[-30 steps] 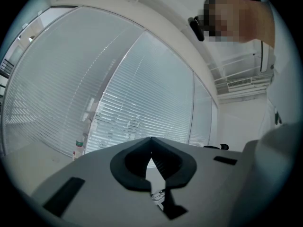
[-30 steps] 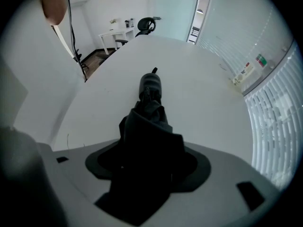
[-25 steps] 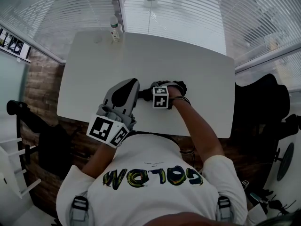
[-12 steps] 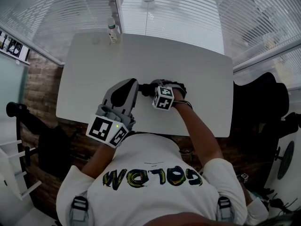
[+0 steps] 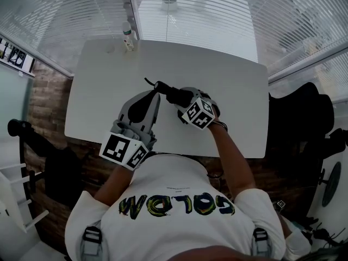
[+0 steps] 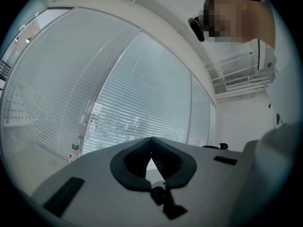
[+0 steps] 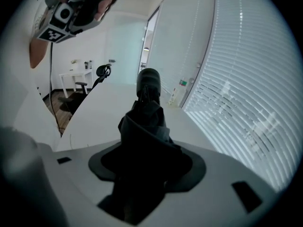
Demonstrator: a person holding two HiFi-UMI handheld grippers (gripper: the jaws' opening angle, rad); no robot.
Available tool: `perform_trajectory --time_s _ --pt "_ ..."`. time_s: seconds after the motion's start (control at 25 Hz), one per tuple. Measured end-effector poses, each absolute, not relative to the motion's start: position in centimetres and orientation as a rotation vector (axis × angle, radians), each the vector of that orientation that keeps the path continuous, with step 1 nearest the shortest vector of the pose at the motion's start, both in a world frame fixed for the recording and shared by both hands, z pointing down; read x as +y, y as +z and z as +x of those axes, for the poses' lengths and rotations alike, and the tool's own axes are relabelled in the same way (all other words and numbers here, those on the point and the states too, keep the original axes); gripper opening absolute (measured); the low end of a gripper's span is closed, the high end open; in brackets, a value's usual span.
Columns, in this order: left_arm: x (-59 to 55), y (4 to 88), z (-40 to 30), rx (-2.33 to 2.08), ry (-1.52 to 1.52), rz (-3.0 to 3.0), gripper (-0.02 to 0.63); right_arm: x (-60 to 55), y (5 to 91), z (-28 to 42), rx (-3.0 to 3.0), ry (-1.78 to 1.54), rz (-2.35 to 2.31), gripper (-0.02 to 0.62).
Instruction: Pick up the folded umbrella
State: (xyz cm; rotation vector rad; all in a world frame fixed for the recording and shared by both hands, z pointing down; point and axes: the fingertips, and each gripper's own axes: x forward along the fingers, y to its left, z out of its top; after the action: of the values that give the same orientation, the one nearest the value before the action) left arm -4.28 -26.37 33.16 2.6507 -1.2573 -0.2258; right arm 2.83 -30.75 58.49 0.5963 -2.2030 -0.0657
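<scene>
**While the right gripper clamps it, the folded umbrella hangs over the middle of the bench**

Seen from the head view, the right gripper reaches in from the near edge, its marker cube tilted toward the camera. Its fingers are clenched round the black folded umbrella. The umbrella sticks out of them toward the far left corner, and a thin strap curls off its end. It sits about over the bench's middle and looks raised off the white top. Just beside it on the left, the left gripper lies over the near edge, pointing toward the far edge. It is close to the umbrella but does not hold it. A small bottle stands at the far left corner, before the blinds.

From the left gripper view, the left gripper has its fingers closed tip to tip, and nothing is between them. Beyond them are the blinds and the bottle at the bench's far edge.

From the right gripper view, the right gripper has its fingers pressed on the umbrella's dark bunched fabric, which fills the space between them. The rounded end rises above the bench, clear of its surface. The bottle shows small near the far edge, beside the blinds.
</scene>
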Motion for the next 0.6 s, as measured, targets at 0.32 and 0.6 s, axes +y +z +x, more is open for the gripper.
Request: perform_trajectory --time_s 0.32,0.6 --pt "-26.2 33.2 -3.4 -1.243 -0.216 2.660 0.011 -30.5 53.7 4.3 -2.326 -0.012 0.760 0.230" --pt "-26.3 33.2 -2.8 -1.236 -0.213 2.670 0.011 -30.5 48.4 5.6 -2.454 -0.015 0.968 0.230"
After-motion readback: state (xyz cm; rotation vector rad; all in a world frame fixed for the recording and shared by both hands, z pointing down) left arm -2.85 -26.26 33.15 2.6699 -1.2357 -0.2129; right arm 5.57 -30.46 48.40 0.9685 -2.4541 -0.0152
